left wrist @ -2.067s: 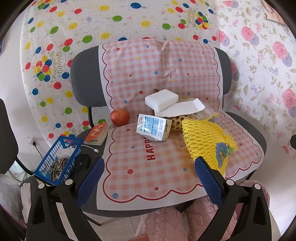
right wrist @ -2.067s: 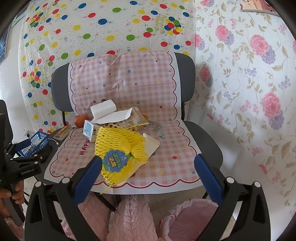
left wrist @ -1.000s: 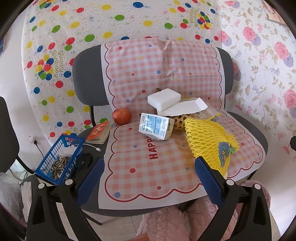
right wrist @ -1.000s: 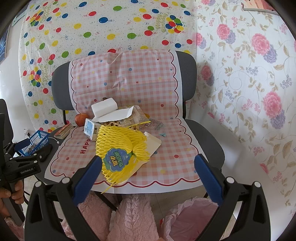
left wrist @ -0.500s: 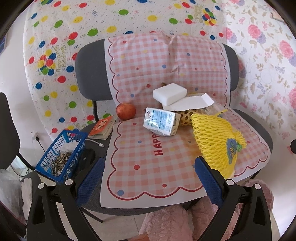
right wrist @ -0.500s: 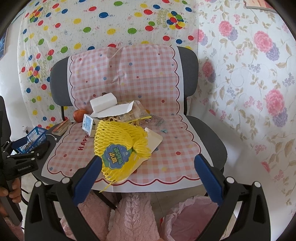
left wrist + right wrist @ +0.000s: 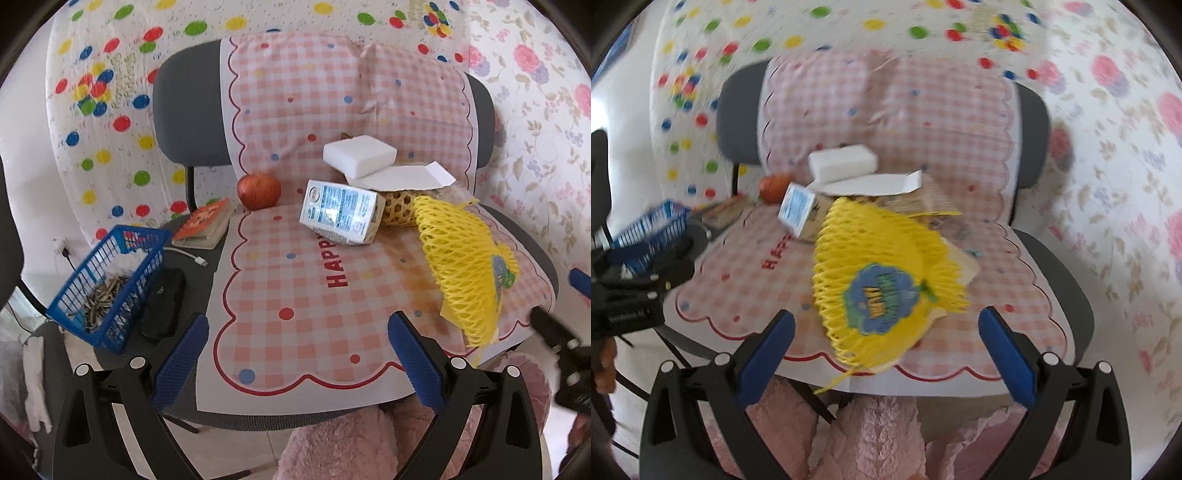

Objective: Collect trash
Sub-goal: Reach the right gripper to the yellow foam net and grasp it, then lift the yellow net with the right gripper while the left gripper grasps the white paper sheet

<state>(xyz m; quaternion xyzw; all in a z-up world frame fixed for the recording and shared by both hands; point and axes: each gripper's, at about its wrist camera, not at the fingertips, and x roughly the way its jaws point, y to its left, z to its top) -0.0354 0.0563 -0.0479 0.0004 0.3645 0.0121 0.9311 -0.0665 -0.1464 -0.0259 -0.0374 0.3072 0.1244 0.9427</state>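
Observation:
A chair seat covered by a pink checked sheet (image 7: 295, 295) holds the trash. A yellow foam net (image 7: 461, 258) with a blue-green sticker lies at the seat's front right; it also shows in the right wrist view (image 7: 879, 280). A blue-white milk carton (image 7: 341, 212) lies on its side mid-seat, also seen in the right wrist view (image 7: 798, 206). A white foam block (image 7: 360, 154) rests on a white paper flap (image 7: 402, 177). My left gripper (image 7: 297, 354) is open and empty before the seat's front edge. My right gripper (image 7: 884, 349) is open and empty, just short of the net.
A red apple (image 7: 258, 191) sits at the seat's back left. A book (image 7: 207, 223), a white cable and a blue basket (image 7: 110, 280) of seed shells stand on a dark surface to the left. A pink bag (image 7: 967, 443) and pink fluffy fabric (image 7: 871, 435) lie below the seat.
Both grippers have moved closer to the seat. The right one has closed in on the yellow net, and its view is blurred by motion. Both stay open and empty.

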